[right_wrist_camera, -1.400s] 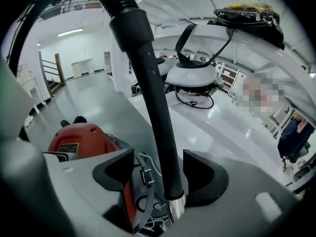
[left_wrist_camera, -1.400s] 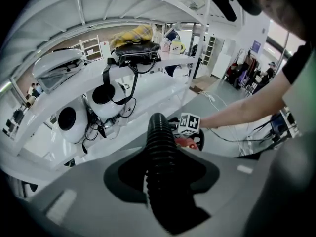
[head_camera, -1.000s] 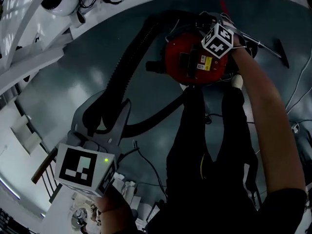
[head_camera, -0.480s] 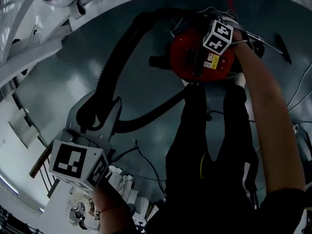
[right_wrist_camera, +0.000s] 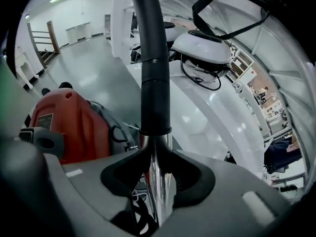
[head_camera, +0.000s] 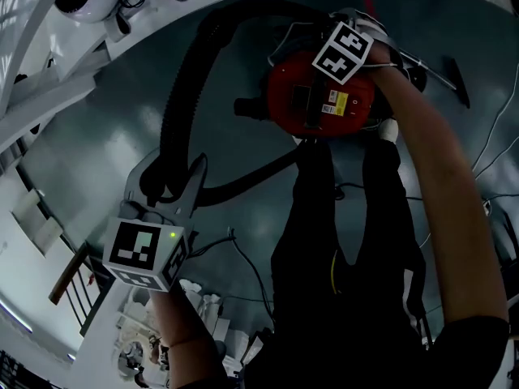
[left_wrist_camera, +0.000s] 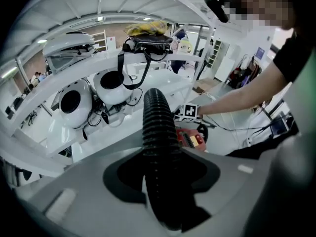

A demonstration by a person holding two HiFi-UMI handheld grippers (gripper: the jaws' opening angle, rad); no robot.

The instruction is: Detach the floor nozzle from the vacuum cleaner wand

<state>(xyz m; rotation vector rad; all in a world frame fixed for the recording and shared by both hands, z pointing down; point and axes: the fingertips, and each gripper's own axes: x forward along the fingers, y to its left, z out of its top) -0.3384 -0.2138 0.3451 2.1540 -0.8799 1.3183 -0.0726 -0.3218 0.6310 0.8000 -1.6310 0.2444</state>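
Looking down from the head view, the red vacuum body (head_camera: 320, 104) sits on the grey floor (head_camera: 105, 136) in the upper middle of the frame. A black ribbed hose (head_camera: 182, 112) loops from it toward the lower left. There the left claw (head_camera: 170, 183) grips the hose, its marker cube lowest in the frame. The left gripper view shows what the head view cannot: the hose's ribs run straight up between the two pads, which pinch it from both sides. White rounded machines (left_wrist_camera: 71, 102) stand behind.

The right claw (right_wrist_camera: 159, 181) shows in the head view only as a marker cube and a forearm over the red body. Its own view shows more. A chrome wand (right_wrist_camera: 160, 177) stands upright between the pads, with a black sleeve (right_wrist_camera: 155, 83) joined on just above them. The jaws have just been closing and now pinch the chrome tube.

Only the head view takes in the upper right edge of the frame. A thin bright rod there ends in a dark flat piece, possibly the floor nozzle (head_camera: 458, 83). It is too small to be sure. Neither gripper view shows it.
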